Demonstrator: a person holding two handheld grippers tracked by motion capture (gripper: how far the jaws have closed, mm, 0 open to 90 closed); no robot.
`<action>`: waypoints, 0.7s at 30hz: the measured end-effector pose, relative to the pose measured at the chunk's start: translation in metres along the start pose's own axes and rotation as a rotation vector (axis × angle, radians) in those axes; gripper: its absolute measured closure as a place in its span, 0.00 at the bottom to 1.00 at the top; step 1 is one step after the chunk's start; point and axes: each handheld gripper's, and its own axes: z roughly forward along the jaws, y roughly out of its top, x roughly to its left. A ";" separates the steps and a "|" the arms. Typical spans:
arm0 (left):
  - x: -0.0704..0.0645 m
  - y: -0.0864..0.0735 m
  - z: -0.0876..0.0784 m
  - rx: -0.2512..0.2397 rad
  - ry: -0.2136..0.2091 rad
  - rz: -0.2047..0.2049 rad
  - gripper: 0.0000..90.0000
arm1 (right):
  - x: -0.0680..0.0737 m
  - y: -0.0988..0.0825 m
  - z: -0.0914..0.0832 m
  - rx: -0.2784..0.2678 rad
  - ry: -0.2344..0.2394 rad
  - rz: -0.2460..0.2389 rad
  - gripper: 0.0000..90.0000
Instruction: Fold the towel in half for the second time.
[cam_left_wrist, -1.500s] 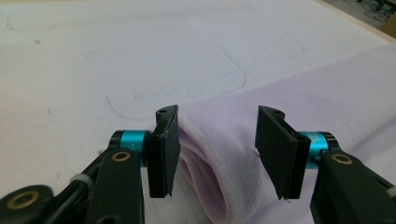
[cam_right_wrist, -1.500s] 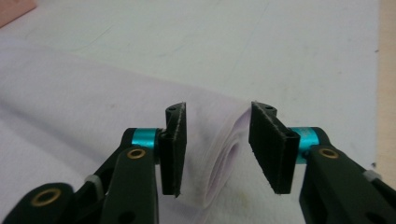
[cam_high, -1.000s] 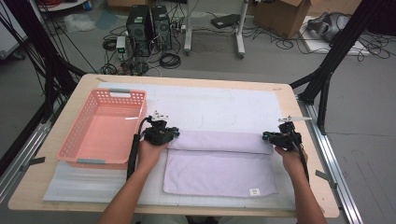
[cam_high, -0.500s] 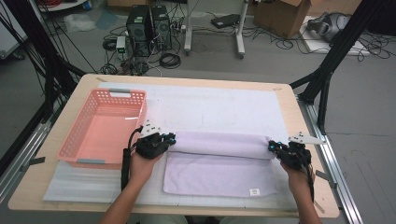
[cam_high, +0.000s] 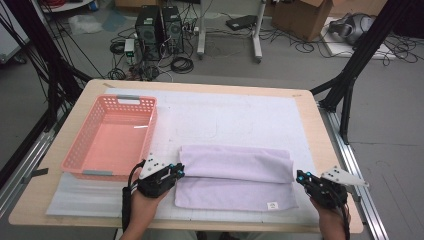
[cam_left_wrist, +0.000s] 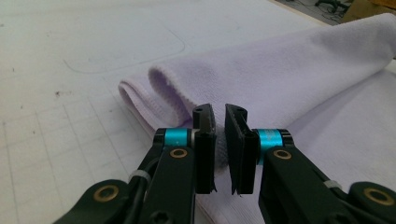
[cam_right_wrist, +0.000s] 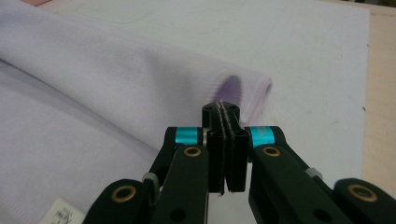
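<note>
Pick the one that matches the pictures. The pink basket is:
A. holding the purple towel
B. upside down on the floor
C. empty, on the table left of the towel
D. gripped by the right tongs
C: the basket stands upright with a bare bottom, and the towel lies folded on the mat to its right.

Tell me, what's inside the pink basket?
Nothing can be seen inside the pink basket; its bare bottom shows. The purple towel lies beside it on the table. The near wall hides a thin strip of floor.
</note>
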 end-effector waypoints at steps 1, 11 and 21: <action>-0.002 -0.002 -0.001 0.006 0.002 0.003 0.91 | 0.000 -0.003 -0.003 0.001 0.000 0.004 0.99; 0.003 0.001 0.006 0.013 0.041 -0.086 0.55 | 0.010 0.006 0.015 0.005 -0.011 0.035 0.58; 0.003 0.006 0.020 0.080 0.016 -0.078 0.96 | 0.012 0.015 0.034 0.047 -0.019 -0.001 0.96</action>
